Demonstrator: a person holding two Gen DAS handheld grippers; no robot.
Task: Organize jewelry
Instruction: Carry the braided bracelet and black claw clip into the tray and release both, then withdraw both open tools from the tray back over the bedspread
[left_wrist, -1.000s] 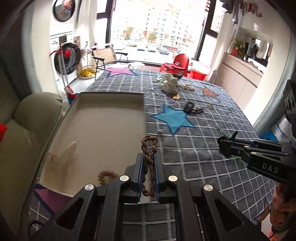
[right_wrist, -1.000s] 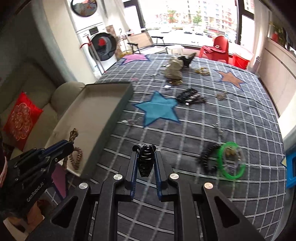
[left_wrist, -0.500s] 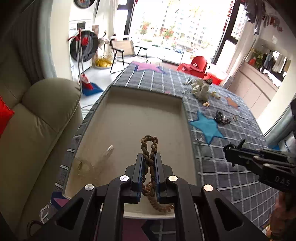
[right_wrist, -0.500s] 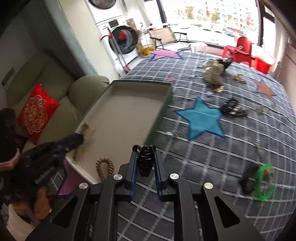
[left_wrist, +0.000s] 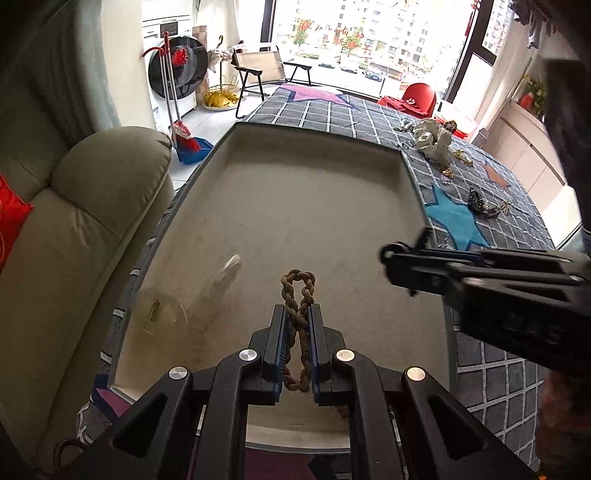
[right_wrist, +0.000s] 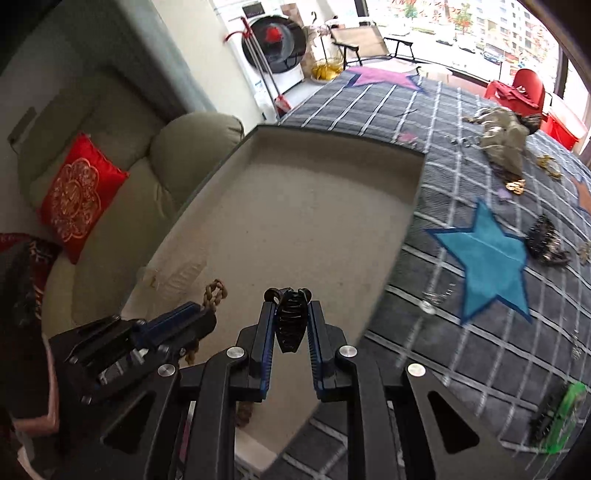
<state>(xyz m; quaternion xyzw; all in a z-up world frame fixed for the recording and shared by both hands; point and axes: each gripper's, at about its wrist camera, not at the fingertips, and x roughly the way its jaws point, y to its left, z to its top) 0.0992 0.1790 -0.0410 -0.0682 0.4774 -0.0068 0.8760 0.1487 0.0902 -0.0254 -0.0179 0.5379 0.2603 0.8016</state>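
My left gripper (left_wrist: 296, 308) is shut on a brown braided loop (left_wrist: 297, 286), which hangs over the near part of the beige tray (left_wrist: 295, 206). Seen from the right wrist view, that left gripper (right_wrist: 207, 314) sits at lower left with the braided loop (right_wrist: 214, 290) poking out of it. My right gripper (right_wrist: 291, 304) is shut on a black claw hair clip (right_wrist: 291, 321) above the tray (right_wrist: 295, 221); in the left wrist view it (left_wrist: 391, 258) reaches in from the right. A clear plastic piece (left_wrist: 221, 277) lies in the tray at left.
A grey checked cloth (right_wrist: 461, 332) with a blue star (right_wrist: 487, 258) covers the table. On it lie a green bangle with a black piece (right_wrist: 561, 417), a dark hair clip (right_wrist: 543, 240) and a pale cloth heap (right_wrist: 506, 140). A beige sofa (left_wrist: 74, 221) stands left.
Both grippers moved left from over the checked cloth to above the tray, each keeping its hold. The right gripper now reaches in close beside the left one.
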